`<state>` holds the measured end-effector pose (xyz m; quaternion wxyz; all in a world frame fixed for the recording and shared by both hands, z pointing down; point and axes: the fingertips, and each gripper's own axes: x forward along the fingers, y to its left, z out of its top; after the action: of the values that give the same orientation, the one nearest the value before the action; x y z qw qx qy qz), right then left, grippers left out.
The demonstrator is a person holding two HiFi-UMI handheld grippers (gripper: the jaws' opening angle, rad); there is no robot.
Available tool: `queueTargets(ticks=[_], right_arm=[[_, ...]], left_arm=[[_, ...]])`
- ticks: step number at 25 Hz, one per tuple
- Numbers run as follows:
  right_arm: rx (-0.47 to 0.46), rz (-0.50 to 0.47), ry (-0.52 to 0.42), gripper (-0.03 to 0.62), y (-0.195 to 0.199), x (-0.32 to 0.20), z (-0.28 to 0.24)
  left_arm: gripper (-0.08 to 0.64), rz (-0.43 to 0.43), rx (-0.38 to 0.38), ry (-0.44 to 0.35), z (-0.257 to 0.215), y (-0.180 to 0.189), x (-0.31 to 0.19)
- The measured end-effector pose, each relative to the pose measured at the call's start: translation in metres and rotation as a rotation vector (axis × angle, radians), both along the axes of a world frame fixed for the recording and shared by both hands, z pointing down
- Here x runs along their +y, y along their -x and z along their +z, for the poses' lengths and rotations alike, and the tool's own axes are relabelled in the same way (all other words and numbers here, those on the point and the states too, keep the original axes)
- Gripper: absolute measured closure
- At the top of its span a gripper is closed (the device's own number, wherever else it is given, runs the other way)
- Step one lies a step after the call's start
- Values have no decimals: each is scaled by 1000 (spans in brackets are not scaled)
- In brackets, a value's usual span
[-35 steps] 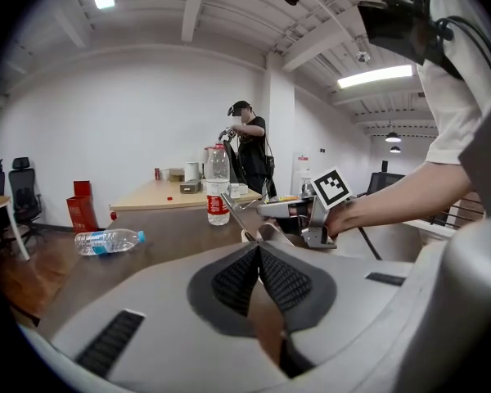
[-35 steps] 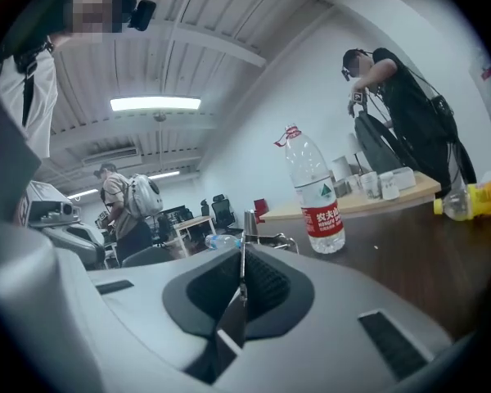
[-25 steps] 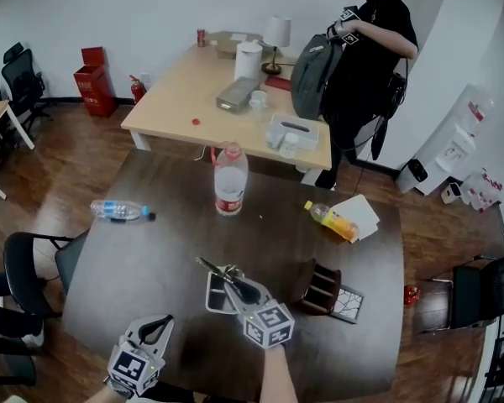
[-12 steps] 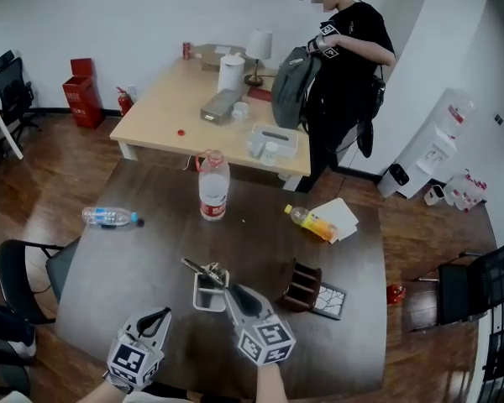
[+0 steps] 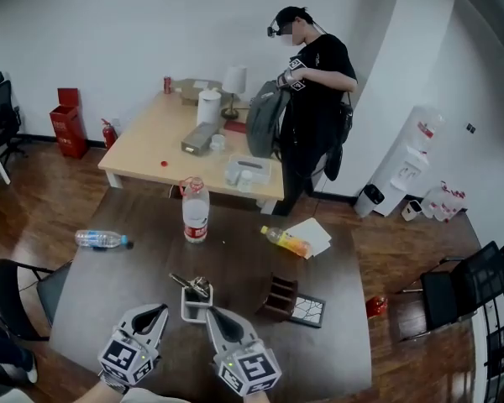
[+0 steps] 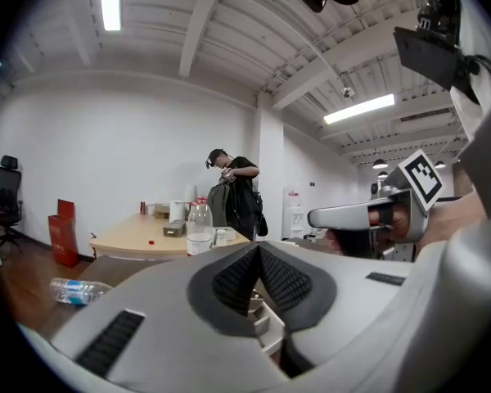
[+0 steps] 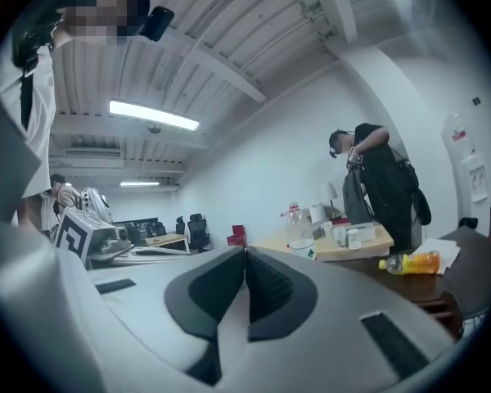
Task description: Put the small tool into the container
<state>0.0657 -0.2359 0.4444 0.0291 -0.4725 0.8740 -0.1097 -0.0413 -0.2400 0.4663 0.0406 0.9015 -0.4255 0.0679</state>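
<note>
Closest in, the left claw (image 5: 157, 311) hangs over the near edge of the dark bench (image 5: 134, 280) with its jaws together and nothing between them. Just to its right, the right claw (image 5: 212, 313) is closing, its ribbed pads all but met, and it too has hold of nothing. Between the two tips and just beyond them sits the small pale container (image 5: 186, 307). The small tool (image 5: 187, 283) lies in it, one dark end poking out past the far-left rim. Just right of the container stands a dark wooden organiser (image 5: 279, 296), with a patterned coaster (image 5: 307, 311) lying flat on its right side. Farther up the bench an upright water bottle (image 5: 195, 212) stands in line with the container. A second water bottle (image 5: 99, 239) lies on its side at the left edge, and an orange drink bottle (image 5: 286, 242) lies beside a sheet of paper (image 5: 312, 232) towards the right. A black chair (image 5: 17, 288) sits off the bench's left side. Beyond it, a light wooden bench (image 5: 151, 145) carries a white paper roll (image 5: 208, 107), a lamp (image 5: 233, 82) and some trays. A person in black (image 5: 315, 91) stands at its right end, holding a grey backpack (image 5: 265, 124). A red bin (image 5: 67, 120) stands against the far wall on the left, and a water dispenser (image 5: 412, 154) on the right.
</note>
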Motion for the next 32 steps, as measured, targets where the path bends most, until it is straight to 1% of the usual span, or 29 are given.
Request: queueTargets(ticks=[2,4,6,10,17,21,28,32], right_arm=[[13,28,-31,609,-5,5,-15],[25,58,-46,609,-10,8,-23],[33,76,-53,611,-13,10,-25],[32,87,-55,611,-19,12,-28],[37,101,-64,611,-14,16,-35],[41,113,-70,611,-6,22,-39],[54,149,-71,611,10,35,-45],[46,195,-82,611,15,47,-49]], left_arm=[[555,27,2,-48,-17,-8,3],[555,55,-15,-101,-32,-15,6],[555,77,-18,-125,-39,-20,10],[555,99,17,-134,-49,-25,12],[555,79,11,-131,-50,-15,12],[555,85,10,-127,-50,-7,18],[555,137,3,-142,-57,3,30],[555,171,1,-147,-58,12,37]])
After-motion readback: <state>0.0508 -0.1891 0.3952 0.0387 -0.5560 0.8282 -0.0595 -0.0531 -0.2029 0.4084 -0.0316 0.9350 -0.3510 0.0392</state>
